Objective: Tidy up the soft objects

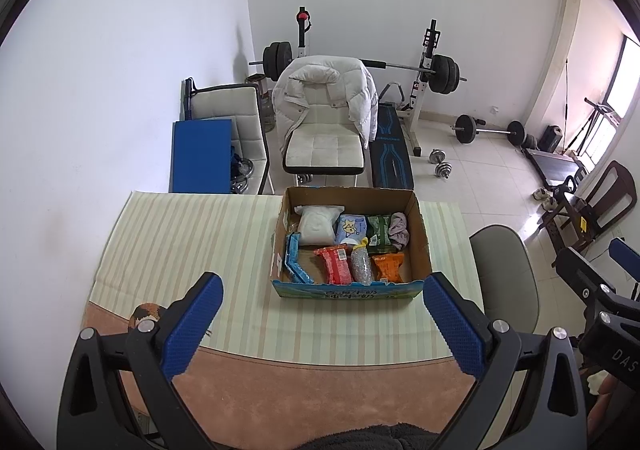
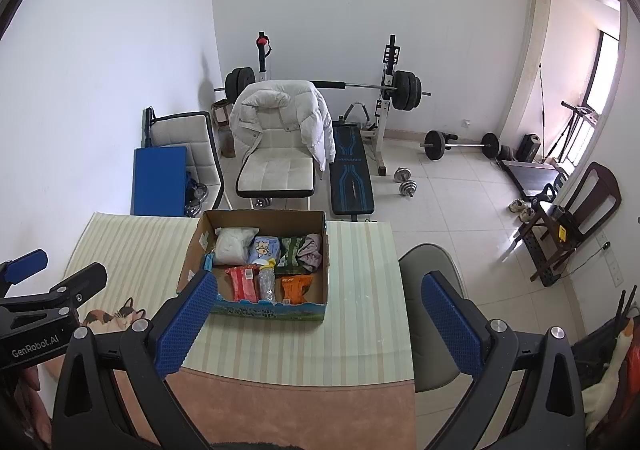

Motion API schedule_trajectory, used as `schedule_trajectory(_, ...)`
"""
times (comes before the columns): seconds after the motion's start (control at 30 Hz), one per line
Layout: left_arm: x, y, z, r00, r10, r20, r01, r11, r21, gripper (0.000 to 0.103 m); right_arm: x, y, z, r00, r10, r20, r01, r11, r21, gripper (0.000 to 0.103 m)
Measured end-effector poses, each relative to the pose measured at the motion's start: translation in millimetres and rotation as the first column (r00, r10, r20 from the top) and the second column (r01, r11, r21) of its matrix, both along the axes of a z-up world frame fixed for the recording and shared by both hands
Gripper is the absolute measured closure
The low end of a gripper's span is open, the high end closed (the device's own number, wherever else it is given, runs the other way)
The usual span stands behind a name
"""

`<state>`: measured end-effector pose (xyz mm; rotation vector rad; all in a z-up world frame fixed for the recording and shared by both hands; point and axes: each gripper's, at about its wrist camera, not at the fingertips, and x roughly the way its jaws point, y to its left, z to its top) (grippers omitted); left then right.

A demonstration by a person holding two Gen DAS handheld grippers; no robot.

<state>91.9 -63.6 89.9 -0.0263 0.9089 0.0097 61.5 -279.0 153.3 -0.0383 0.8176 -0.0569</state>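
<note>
Cardboard box (image 1: 420,234) on table (image 1: 180,242), chair (image 1: 324,145) behind

Wide-open left hand-held gripper (image 1: 322,324) above striped table (image 1: 180,250), cardboard box (image 1: 420,234) of soft packets beyond.

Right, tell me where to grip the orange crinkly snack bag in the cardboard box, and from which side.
Probably from straight above: the orange crinkly snack bag lies flat in the cardboard box, near its front wall. Pinch across its narrow middle; the clear bubble-wrap packet sits close on one side, bare box floor on the other.
</note>
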Motion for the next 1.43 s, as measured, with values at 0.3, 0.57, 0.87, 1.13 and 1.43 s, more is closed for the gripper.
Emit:
schedule_trajectory(0.3,-0.9,-1.9,-0.6,1.0,-0.006,-0.005,0.006,1.0,0.001,0.0,-1.9,-0.3,-5.1,1.0,0.002,-0.013,-0.002,1.0,0.012,0.0)
schedule_trajectory(0.57,-1.5,-1.8,-1.9,1.0,-0.009,-0.005,0.009,1.0,-0.003,0.0,-1.5,-0.8,-6.5,1.0,-0.005,-0.024,0.005,1.0,0.011,0.0)
schedule_trajectory(0.87,-1.8,-2.2,-3.1,1.0,-0.008,-0.007,0.008,1.0,-0.003,0.0,-1.8,-1.5,-6.1,1.0,-0.001,-0.027,0.001,1.0,0.013,0.0)
schedule_trajectory(1.13,-3.3,-2.2,-7.2,1.0,-0.009,-0.009,0.009,1.0,-0.003,0.0,-4.0,0.5,-6.8,0.999,0.003,-0.036,-0.003,1.0,0.014,0.0)
schedule_trajectory(1.43,-4.2,-2.3,-9.2,1.0,-0.012,-0.011,0.012,1.0,-0.001,0.0,-3.3,-0.2,-9.8,0.999,0.0,-0.046,0.001,1.0,0.018,0.0)
